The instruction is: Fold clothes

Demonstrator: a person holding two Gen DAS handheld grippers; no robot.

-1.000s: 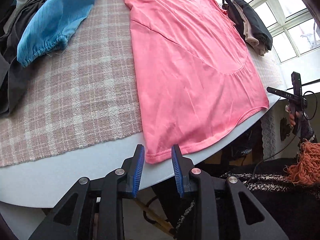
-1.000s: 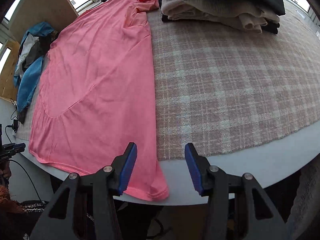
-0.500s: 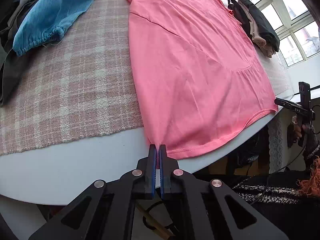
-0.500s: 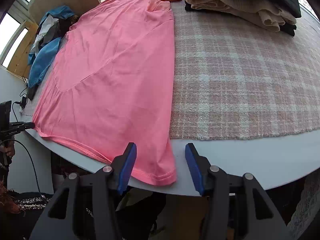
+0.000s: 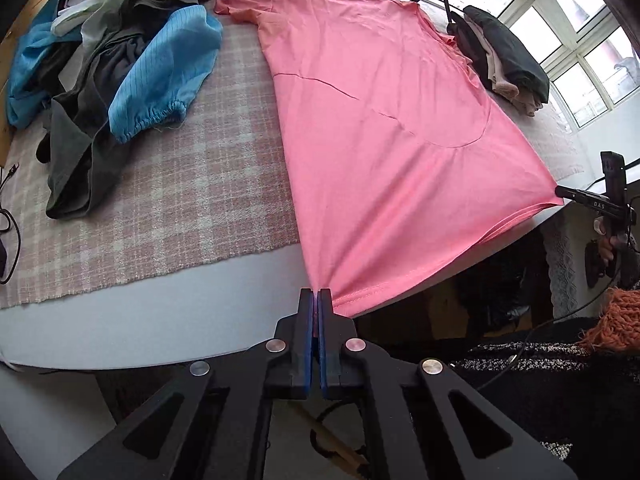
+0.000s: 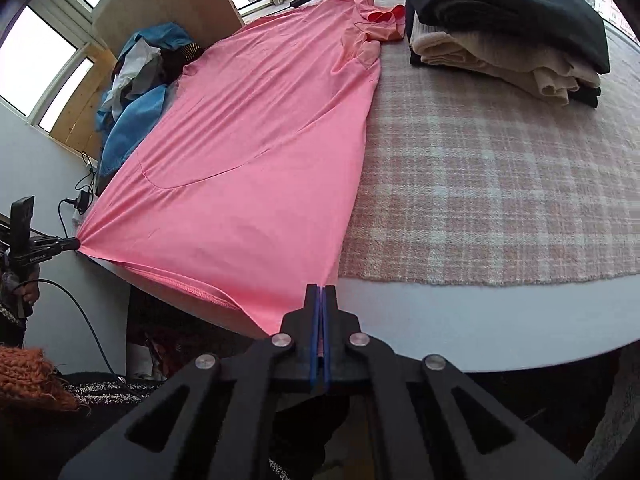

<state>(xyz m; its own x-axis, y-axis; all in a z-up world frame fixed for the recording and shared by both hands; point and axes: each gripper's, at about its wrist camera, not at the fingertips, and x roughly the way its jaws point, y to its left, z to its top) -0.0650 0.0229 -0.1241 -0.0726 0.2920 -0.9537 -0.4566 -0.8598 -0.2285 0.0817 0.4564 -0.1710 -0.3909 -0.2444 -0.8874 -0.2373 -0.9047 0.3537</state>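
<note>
"DAS" on right gripper [image 5: 560, 192] (rest illegible).

Bare plaid cloth [image 6: 480, 184] lies open between pink shirt [image 6: 248, 152] and folded stack [image 6: 508, 28].

Both grippers same build: left gripper [image 5: 319, 300] and right gripper [image 6: 321, 296] have matte black plastic fingers, blue ribbed pads [image 5: 307, 344] on the inner faces, round silver screws [image 5: 277, 345] at the pivots, triangular cutouts in the arms. Black cable [image 6: 86, 320] trails off the handle. Person wears a black-and-white flecked sleeve [image 5: 532, 364] with orange chunky knit [image 5: 618, 318].
</note>
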